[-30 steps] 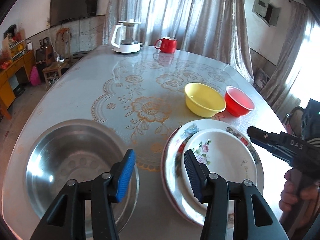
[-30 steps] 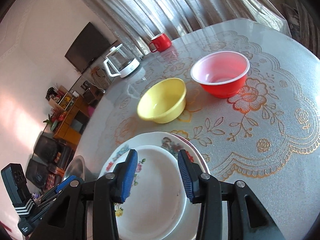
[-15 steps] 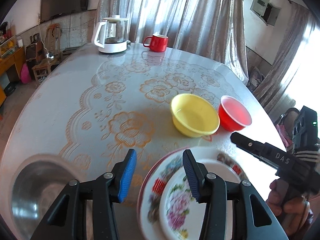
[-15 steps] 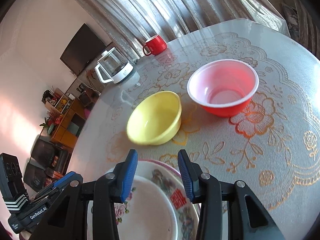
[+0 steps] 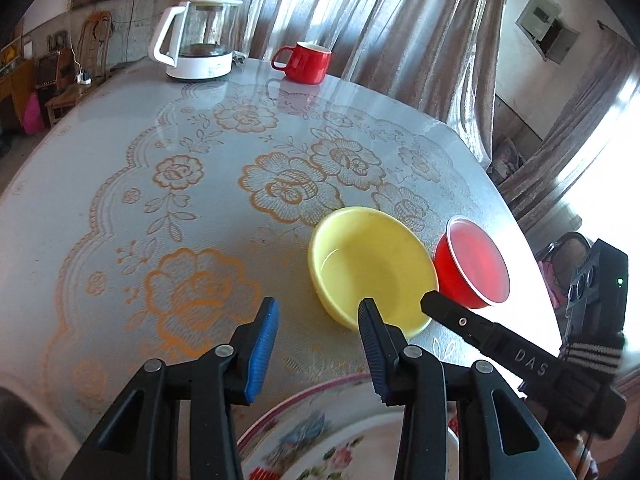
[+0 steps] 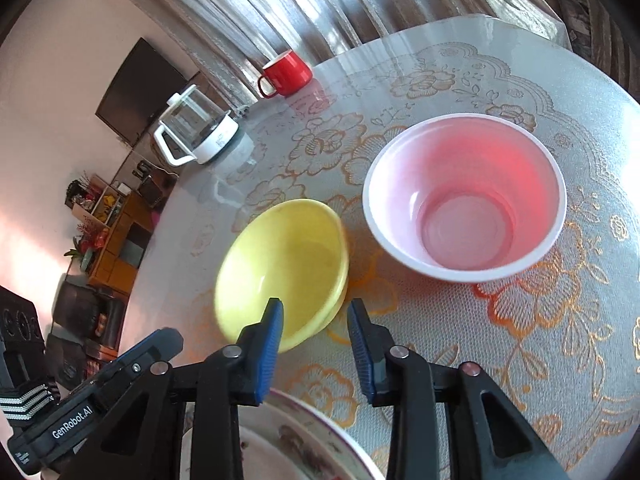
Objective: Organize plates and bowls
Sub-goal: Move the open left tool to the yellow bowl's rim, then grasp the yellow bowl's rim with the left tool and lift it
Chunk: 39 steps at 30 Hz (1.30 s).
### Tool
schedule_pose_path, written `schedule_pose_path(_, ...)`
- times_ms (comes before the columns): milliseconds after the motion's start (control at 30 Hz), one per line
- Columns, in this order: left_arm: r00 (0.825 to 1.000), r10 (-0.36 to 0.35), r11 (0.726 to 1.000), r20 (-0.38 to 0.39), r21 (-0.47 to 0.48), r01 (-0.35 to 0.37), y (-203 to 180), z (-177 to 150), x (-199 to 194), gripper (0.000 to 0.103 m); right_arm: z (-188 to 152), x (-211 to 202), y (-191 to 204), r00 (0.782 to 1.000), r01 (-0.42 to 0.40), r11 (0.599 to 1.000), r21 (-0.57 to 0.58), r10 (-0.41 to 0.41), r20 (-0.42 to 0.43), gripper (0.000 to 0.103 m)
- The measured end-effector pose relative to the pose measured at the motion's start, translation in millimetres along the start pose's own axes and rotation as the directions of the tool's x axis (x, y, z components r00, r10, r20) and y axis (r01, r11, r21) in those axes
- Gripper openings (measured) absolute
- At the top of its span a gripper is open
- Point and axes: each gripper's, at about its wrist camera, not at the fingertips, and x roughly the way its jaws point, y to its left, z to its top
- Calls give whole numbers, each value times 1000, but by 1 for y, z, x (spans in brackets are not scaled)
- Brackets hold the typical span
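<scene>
On the desk (image 5: 120, 184), two bowls sit side by side ahead of both grippers.
The yellow bowl (image 5: 372, 272) and the red bowl (image 5: 474, 264) stand upright and just beside each other on the flowered cover; whether their rims touch cannot be told. The left gripper (image 5: 318, 320) hangs above the desk with its jaws apart and nothing between them; they have just been closing, and its right finger overlaps the yellow bowl's near rim in the left wrist view. The right gripper (image 6: 316, 320) hovers at the yellow bowl's (image 6: 280, 276) near edge, jaws likewise apart and empty, having just been closing, with the red bowl (image 6: 464, 196) farther off to its right. A flowered plate (image 5: 320, 440) lies at the near edge beneath both grippers. A glass kettle (image 5: 196, 40) and a red mug (image 5: 306, 62) stand well apart at the far side.
</scene>
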Motion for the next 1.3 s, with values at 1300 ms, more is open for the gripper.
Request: schedule_pose_path(1300,999,0,1000,-42,0,0,5,-5,23,28,-8,2,1,1000,3,999,-52,-3,-8,15)
